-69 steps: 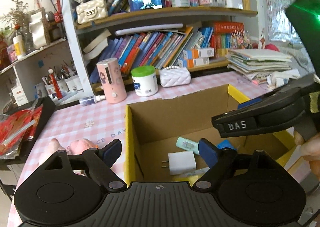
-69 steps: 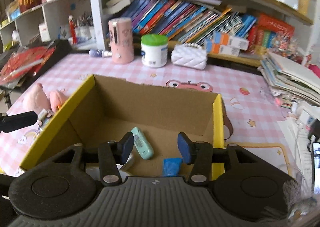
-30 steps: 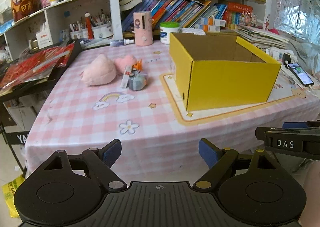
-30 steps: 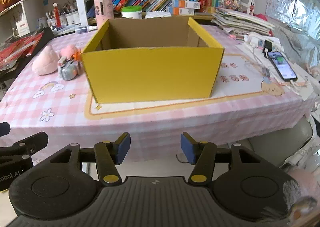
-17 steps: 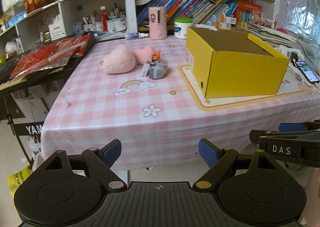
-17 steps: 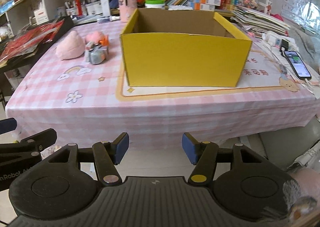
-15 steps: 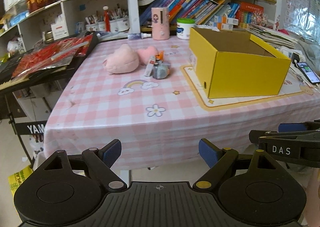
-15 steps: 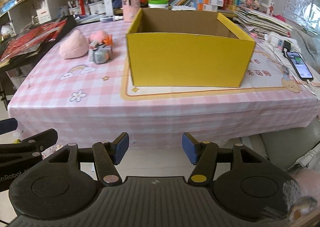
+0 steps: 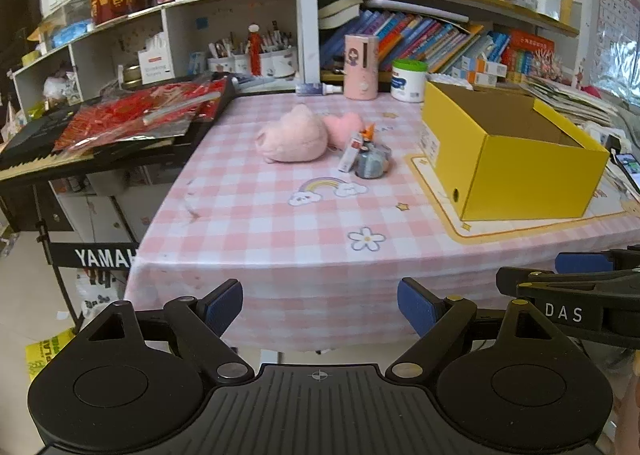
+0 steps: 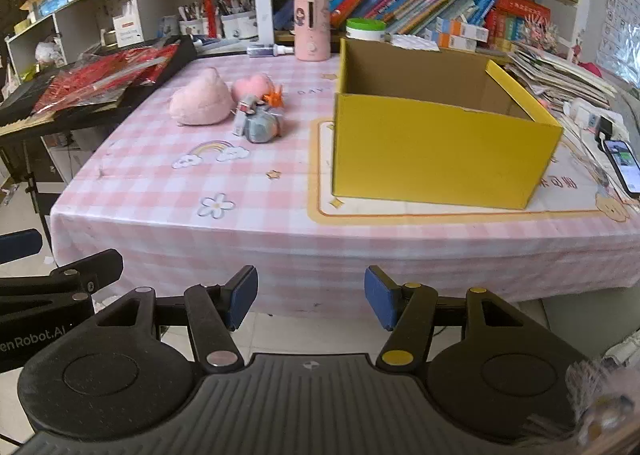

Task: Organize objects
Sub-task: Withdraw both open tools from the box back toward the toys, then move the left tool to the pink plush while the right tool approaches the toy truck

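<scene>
Both grippers have drawn back from inside the yellow box to a spot off the near edge of the tabletop, over the floor. Left gripper stands wide open and empty; right gripper is partly open with nothing between its pads. The box sits on the right part of the tabletop, open at the top, its contents hidden by its walls from both views. Left of it, well apart, lie a pink plush, a pink heart plush and a small grey toy close together. Only the left wrist view shows the keyboard stand beside the tabletop's left edge; the right wrist view shows a phone at the right edge. Much of the checked cloth in front lies bare.
</scene>
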The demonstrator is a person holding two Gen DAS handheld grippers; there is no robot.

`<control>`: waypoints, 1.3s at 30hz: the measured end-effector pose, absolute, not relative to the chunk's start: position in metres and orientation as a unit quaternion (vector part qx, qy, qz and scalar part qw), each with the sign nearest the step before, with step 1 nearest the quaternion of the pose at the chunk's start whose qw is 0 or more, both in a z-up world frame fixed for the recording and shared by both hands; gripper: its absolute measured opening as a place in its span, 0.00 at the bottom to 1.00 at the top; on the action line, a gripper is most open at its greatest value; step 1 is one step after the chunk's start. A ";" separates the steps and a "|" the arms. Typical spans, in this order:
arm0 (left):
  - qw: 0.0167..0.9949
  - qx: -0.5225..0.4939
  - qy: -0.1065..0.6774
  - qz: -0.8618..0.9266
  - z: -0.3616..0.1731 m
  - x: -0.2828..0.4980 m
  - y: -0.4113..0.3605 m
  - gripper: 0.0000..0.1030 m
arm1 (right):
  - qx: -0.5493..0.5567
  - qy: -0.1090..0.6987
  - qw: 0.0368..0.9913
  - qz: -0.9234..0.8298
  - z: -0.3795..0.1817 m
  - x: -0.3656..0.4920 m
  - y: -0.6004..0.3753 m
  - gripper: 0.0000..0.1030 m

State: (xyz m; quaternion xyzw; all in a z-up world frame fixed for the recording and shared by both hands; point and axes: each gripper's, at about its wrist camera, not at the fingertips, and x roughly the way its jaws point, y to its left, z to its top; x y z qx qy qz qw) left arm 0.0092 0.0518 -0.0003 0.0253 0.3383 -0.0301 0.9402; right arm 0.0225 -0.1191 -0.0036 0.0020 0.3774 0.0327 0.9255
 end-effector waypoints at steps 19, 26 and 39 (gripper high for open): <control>0.942 -0.001 0.337 -0.009 -0.001 0.024 0.082 0.84 | -0.024 0.373 0.925 0.065 -0.002 0.043 -0.082 0.56; 0.940 0.003 0.340 -0.001 -0.004 0.046 0.087 0.84 | -0.022 0.378 0.923 0.065 -0.008 0.069 -0.078 0.56; 0.936 -0.016 0.352 0.023 -0.013 0.100 0.098 0.84 | -0.042 0.386 0.917 0.091 -0.015 0.132 -0.063 0.55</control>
